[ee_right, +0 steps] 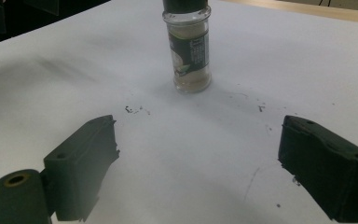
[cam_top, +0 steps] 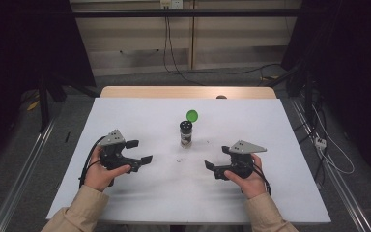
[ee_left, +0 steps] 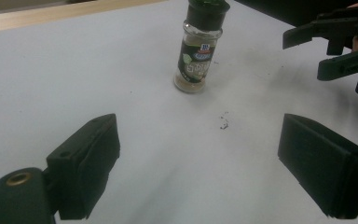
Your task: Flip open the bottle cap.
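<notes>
Spice jar [cam_top: 186, 134]: stands upright near the middle of the white table [cam_top: 140, 116], its green flip lid [cam_top: 192, 115] hinged open above the black cap.
Left gripper [cam_top: 139, 151]: held in the person's left hand, well to the left of the jar, jaws wide apart with nothing between them.
Right gripper [cam_top: 217, 159]: held in the right hand, to the right of the jar, jaws spread apart and holding nothing.
Dark specks [ee_left: 223, 122]: scattered on the table in front of the jar.
</notes>
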The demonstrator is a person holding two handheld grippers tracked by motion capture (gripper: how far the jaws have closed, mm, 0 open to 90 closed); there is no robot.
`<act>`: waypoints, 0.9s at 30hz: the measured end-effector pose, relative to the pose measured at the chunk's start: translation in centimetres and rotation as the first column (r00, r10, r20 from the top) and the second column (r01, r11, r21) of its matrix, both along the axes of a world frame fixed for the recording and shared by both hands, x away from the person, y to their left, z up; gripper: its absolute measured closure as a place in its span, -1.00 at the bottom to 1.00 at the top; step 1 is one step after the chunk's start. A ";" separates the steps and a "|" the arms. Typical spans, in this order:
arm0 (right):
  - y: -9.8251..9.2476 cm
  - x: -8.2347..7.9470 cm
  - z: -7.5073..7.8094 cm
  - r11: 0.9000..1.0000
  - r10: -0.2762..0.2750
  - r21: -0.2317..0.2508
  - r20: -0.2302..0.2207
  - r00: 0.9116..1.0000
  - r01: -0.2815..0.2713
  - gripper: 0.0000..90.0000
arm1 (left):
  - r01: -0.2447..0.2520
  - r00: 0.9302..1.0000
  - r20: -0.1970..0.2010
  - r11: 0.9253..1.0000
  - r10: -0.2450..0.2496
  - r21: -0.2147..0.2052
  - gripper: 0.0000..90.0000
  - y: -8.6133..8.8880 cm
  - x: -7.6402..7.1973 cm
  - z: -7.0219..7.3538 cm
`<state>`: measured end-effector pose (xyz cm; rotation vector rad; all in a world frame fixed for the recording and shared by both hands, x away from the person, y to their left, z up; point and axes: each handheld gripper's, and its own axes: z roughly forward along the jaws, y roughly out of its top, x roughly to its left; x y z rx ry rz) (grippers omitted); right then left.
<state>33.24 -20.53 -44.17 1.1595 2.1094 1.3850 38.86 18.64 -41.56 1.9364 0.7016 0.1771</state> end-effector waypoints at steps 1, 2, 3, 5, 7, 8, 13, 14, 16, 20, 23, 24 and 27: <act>-0.1 -0.1 0.0 1.000 0.000 0.001 -0.001 1.000 0.000 -0.75 | 0.003 1.000 -0.002 1.000 -0.003 0.001 -0.72 0.1 -0.1 -0.1; -0.3 -0.2 0.0 1.000 0.000 0.000 -0.002 1.000 0.000 -0.75 | 0.003 1.000 0.000 1.000 -0.003 0.002 -0.73 0.2 -0.2 -0.1; -0.4 -0.3 0.0 1.000 0.000 0.001 -0.001 1.000 0.000 -0.75 | -0.001 1.000 -0.006 1.000 0.001 -0.003 -0.73 0.2 -0.3 -0.2; -0.6 -0.6 0.0 1.000 -0.002 -0.002 0.000 1.000 0.002 -0.75 | 0.001 1.000 -0.007 1.000 -0.001 0.002 -0.74 0.4 -0.5 -0.4; -0.9 -0.8 -0.1 1.000 -0.004 -0.003 -0.001 1.000 0.004 -0.75 | -0.003 1.000 -0.005 1.000 0.003 0.004 -0.74 0.5 -0.7 -0.5; -1.0 -0.8 -0.1 1.000 -0.005 -0.006 -0.001 1.000 0.005 -0.75 | -0.001 1.000 -0.004 1.000 0.001 0.009 -0.74 0.6 -0.8 -0.5; -1.7 -1.4 -0.2 1.000 -0.015 -0.007 -0.004 1.000 0.015 -0.75 | -0.013 1.000 0.000 1.000 0.013 0.007 -0.74 1.2 -1.4 -0.7; -1.8 -1.5 -0.2 1.000 -0.016 -0.006 -0.002 1.000 0.016 -0.75 | -0.012 1.000 -0.001 1.000 0.012 0.011 -0.74 1.4 -1.4 -0.7; -2.2 -1.7 -0.2 1.000 -0.021 -0.008 -0.001 1.000 0.021 -0.75 | -0.018 1.000 -0.002 1.000 0.018 0.008 -0.74 1.6 -1.5 -0.8; -3.0 -2.1 -0.1 0.999 -0.038 -0.002 0.004 0.999 0.038 -0.75 | -0.017 1.000 0.005 1.000 0.017 0.004 -0.75 2.0 -1.8 -0.8; -3.6 -2.3 -0.1 0.999 -0.044 0.009 0.006 0.999 0.044 -0.75 | -0.020 1.000 0.004 1.000 0.020 0.003 -0.75 2.2 -2.0 -0.9; -3.8 -2.4 -0.1 0.999 -0.048 0.006 0.003 0.999 0.048 -0.75 | -0.018 1.000 0.002 1.000 0.018 0.006 -0.75 2.3 -2.1 -1.0; -4.3 -2.6 -0.3 0.999 -0.052 0.001 0.005 0.999 0.052 -0.75 | -0.013 1.000 0.007 1.000 0.013 0.004 -0.76 2.5 -2.3 -1.1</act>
